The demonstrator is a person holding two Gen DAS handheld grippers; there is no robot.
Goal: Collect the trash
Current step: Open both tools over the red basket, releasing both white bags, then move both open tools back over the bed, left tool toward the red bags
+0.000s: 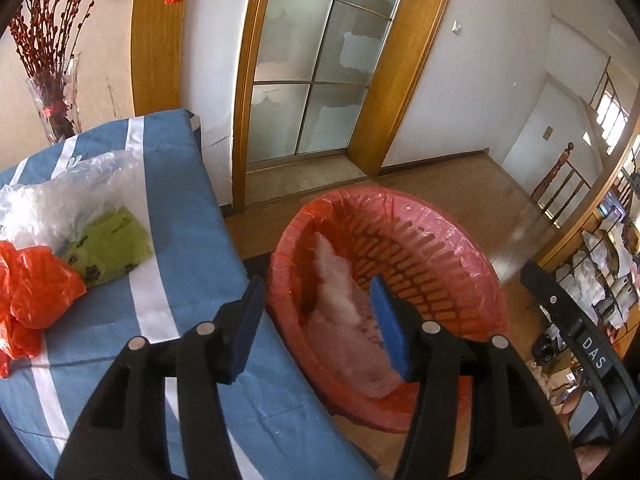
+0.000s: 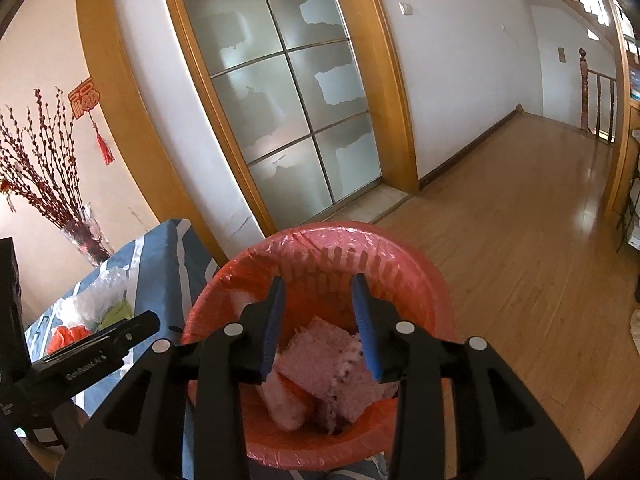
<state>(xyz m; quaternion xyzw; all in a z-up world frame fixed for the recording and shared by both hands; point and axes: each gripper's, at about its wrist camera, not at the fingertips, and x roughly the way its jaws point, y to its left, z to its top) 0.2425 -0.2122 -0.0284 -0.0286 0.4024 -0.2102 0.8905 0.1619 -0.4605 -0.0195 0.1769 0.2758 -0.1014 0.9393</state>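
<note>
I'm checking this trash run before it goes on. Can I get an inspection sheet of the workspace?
Surface: blue striped cloth over the table.
Job's things: red-lined bin on the floor beside it, pale pink-white trash inside; clear bag, green packet and orange bag on the cloth.
Clutter: nothing seen.
Grippers: left gripper and right gripper open over the bin, empty.
Cables: nothing seen.
Surroundings: glass door, vase of twigs, wood floor.

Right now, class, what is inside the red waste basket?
Inside the red waste basket, lined with a red plastic bag, lie pale pink fluffy pieces. The basket's bottom beneath them is covered, so anything lower cannot be seen.
</note>
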